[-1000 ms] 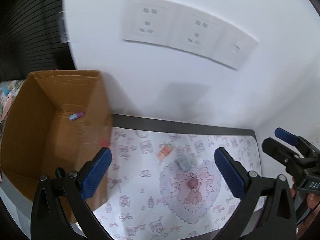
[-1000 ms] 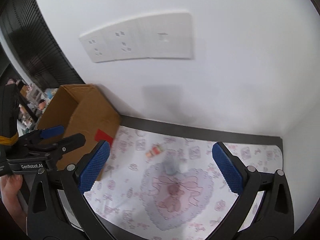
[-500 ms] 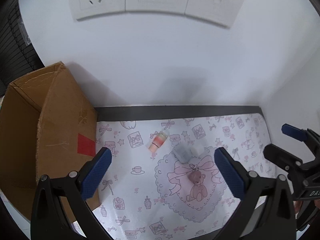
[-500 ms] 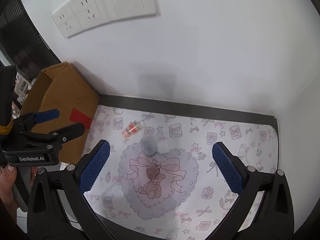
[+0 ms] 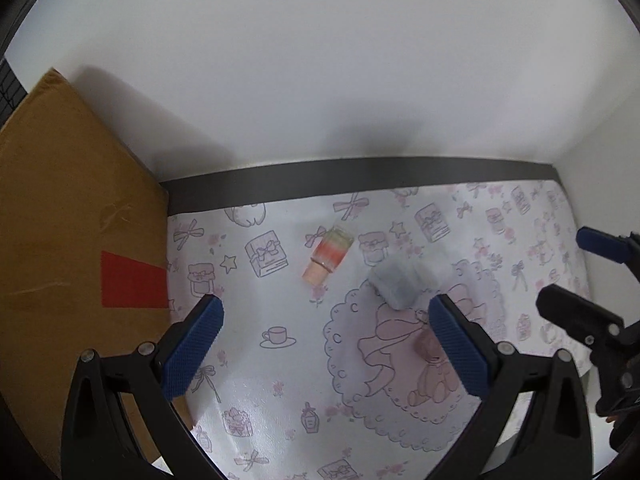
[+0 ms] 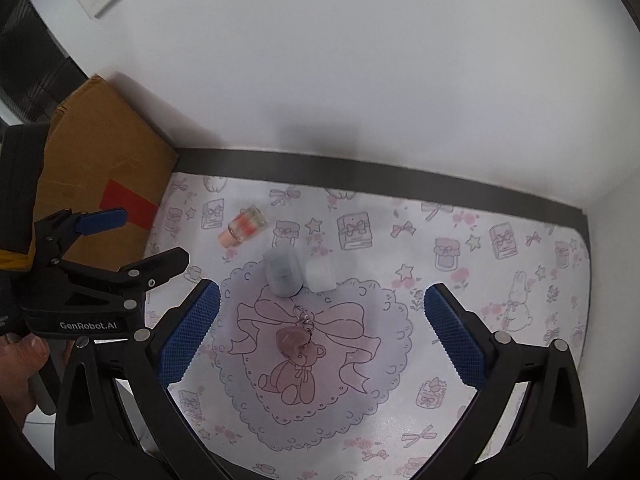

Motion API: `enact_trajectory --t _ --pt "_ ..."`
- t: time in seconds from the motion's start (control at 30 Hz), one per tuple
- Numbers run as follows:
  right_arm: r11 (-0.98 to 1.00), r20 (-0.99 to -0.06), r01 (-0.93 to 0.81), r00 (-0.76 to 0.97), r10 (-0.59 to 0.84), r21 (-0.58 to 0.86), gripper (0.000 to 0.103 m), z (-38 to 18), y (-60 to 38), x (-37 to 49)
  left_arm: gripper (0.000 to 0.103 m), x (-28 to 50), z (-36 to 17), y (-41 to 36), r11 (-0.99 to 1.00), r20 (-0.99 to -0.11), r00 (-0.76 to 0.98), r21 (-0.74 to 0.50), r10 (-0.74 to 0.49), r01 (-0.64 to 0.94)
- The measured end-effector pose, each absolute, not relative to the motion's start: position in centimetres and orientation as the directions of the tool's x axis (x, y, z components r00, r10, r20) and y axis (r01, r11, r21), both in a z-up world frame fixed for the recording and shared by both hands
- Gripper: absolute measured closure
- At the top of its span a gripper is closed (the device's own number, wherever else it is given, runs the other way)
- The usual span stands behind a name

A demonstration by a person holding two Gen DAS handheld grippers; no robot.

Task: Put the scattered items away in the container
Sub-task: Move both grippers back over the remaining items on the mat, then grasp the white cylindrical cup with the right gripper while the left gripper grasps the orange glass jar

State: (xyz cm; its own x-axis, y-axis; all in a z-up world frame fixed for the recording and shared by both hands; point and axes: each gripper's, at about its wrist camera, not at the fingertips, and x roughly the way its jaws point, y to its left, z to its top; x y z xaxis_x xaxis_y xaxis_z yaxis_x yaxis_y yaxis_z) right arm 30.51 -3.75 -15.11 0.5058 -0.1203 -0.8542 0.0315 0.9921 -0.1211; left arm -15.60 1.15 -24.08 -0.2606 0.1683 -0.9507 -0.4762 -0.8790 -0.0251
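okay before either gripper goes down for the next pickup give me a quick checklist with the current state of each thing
1. Left gripper open and empty: ok.
2. Right gripper open and empty: ok.
3. Items free to grasp: ok. Small bottle lies on its side on the mat, apart from the grey case, which touches or nearly touches a white block; pink charm lies alone.
4. Cardboard box within reach at the left: ok.
5. Box opening clear: cannot tell, only its outer wall shows.
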Motion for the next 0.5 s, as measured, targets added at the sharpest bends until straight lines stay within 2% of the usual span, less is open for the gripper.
enact_trajectory --t 0.3,0.5 --pt "0.995 -0.894 0.059 0.437 -0.100 -0.083 0.000 -19.8 -5.7 32.2 0.001 -17.4 -29.9 1.5 -0.870 -0.974 -0.195 -0.003 0.115 -0.494" --pt "0.996 -0.917 0.058 0.390 -0.084 -0.066 0.005 -22.4 -6.6 33.6 0.001 -19.0 -32.2 1.5 -0.865 -0.980 -0.172 0.003 0.096 -0.501"
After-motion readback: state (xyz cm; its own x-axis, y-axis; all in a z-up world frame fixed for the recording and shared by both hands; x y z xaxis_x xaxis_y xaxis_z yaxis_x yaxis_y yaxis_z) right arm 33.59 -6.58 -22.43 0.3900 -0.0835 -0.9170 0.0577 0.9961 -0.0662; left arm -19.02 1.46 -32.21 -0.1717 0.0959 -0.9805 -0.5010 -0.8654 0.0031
